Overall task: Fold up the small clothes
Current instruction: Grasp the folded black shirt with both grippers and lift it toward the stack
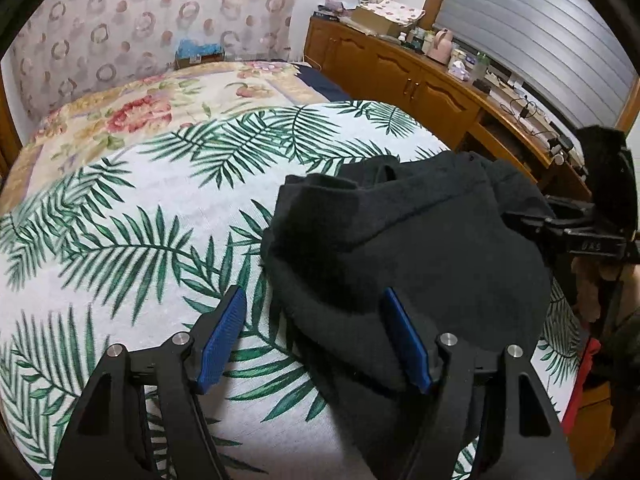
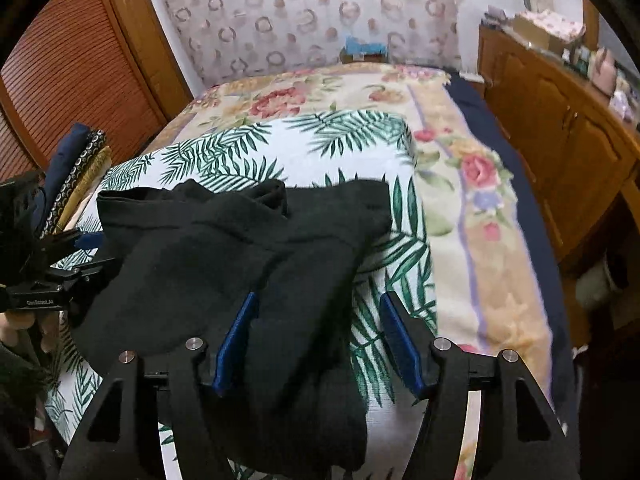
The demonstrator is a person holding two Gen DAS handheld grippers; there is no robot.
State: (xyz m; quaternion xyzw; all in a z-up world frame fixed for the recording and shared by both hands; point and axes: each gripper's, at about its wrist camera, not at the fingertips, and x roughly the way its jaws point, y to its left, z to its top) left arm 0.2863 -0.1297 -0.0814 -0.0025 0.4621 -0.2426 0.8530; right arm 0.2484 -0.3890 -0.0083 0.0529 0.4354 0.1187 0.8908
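Black garment (image 1: 408, 240) seen crumpled on palm-leaf sheet (image 1: 120, 220) over flowered bedspread (image 2: 480, 208) on bed. Left hand-held gripper (image 1: 314, 340) spread wide, blue pads either side of garment edge, nothing pinched. Right hand-held gripper (image 2: 318, 344) likewise spread over garment. "GenRobot.AI" read faintly on left hand-held gripper body in right wrist view. Cardboard box (image 1: 374, 20) noted on wooden cabinet (image 1: 400, 72), patterned cloth on top.

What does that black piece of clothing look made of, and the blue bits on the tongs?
The black garment looks like soft, matte knit, maybe fleece or cotton: it slumps in thick folds without shine. The blue pads on the left gripper look like ribbed rubber or plastic, judging by fine ridges; which one is unclear.
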